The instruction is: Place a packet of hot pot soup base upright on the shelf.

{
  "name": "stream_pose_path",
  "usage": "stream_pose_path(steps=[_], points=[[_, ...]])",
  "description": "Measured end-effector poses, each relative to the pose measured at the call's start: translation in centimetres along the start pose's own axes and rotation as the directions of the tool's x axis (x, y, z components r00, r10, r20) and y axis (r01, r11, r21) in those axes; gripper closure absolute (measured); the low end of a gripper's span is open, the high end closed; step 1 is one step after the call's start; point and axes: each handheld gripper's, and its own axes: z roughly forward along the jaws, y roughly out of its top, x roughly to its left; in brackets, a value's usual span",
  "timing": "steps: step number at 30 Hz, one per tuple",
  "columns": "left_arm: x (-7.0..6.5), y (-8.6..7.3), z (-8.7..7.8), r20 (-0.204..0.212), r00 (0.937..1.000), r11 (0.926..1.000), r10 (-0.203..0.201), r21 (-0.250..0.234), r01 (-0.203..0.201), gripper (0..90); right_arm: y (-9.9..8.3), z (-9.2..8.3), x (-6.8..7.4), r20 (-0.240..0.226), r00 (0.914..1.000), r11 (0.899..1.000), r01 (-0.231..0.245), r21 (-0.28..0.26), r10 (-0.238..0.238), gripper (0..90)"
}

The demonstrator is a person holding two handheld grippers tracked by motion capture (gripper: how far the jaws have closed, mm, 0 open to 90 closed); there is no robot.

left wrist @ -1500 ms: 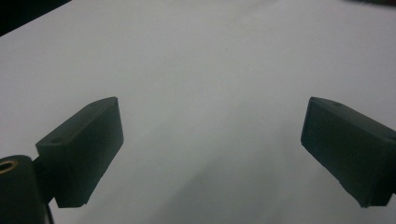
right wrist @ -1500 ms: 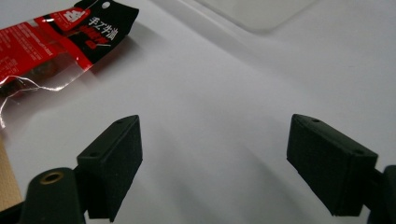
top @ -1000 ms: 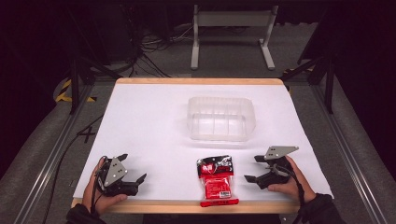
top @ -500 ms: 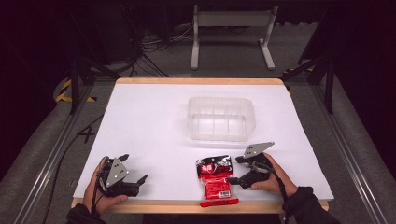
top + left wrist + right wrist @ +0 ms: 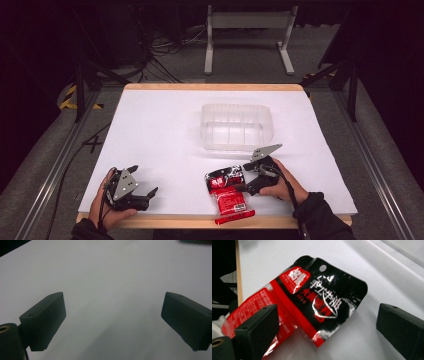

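Near the table's (image 5: 165, 120) front edge a red-and-black packet (image 5: 312, 305) printed with white Chinese characters lies between the right gripper's (image 5: 244, 176) spread jaws, a clear tub (image 5: 237, 127) beyond it, while the left gripper (image 5: 145, 180) rests spread over bare white.

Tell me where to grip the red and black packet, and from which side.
Grip the packet's black top corner, which seems to lift off the table, probably leaving room under it. Come from its right, where the right gripper already faces it with jaws open; the rest lies flat.
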Motion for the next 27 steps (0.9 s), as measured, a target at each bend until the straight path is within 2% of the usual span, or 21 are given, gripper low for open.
stream_pose_path(steps=[4,7,10,12,13,16,18,19,21,23,27], points=[[0.0,0.0,0.1,-0.001,1.0000,1.0000,0.004,0.000,-0.004,6.4,0.6,0.5,-0.5,-0.044,0.9986,0.999,-0.031,-0.020,0.030,4.4],[0.1,0.0,0.1,-0.002,1.0000,1.0000,0.002,0.000,-0.002,6.6,0.9,1.0,-0.4,-0.087,0.9959,1.000,-0.026,-0.016,0.025,4.2],[0.0,0.0,0.1,-0.005,1.0000,1.0000,0.003,0.001,-0.003,6.9,1.0,1.4,0.0,-0.148,0.9889,1.000,-0.020,-0.014,0.017,5.6],[0.0,0.0,0.1,-0.003,1.0000,1.0000,0.000,0.001,0.000,6.9,1.0,1.5,0.1,-0.162,0.9865,1.000,-0.021,-0.016,0.019,5.6],[0.0,0.0,0.1,-0.004,1.0000,1.0000,-0.001,0.003,0.001,7.0,1.0,1.6,0.2,-0.159,0.9872,1.000,-0.010,-0.013,0.008,7.7],[0.0,0.0,0.2,-0.005,1.0000,0.9999,0.007,0.008,-0.007,7.0,1.1,1.7,0.3,-0.162,0.9866,1.000,-0.018,-0.023,0.014,10.4],[0.0,0.0,0.2,-0.006,0.9999,0.9999,0.009,0.009,-0.009,7.1,1.2,1.8,0.6,-0.123,0.9920,1.000,0.028,-0.011,-0.029,18.7],[0.0,0.0,0.2,-0.006,1.0000,0.9999,0.008,0.010,-0.008,7.1,1.3,1.9,0.7,-0.110,0.9933,0.999,0.033,-0.011,-0.035,22.4],[0.0,0.0,0.2,-0.010,0.9999,0.9999,0.003,0.012,-0.003,7.2,1.3,1.9,0.7,-0.106,0.9940,0.999,0.025,-0.020,-0.027,32.2],[0.0,-0.1,0.3,-0.011,0.9999,0.9999,0.001,0.017,-0.001,7.3,1.3,2.0,0.6,-0.082,0.9964,0.999,0.020,-0.030,-0.022,45.3],[0.0,-0.1,0.3,-0.012,0.9999,0.9998,0.002,0.018,-0.002,7.3,1.3,2.1,0.6,-0.067,0.9970,0.998,0.035,-0.043,-0.037,68.9]])
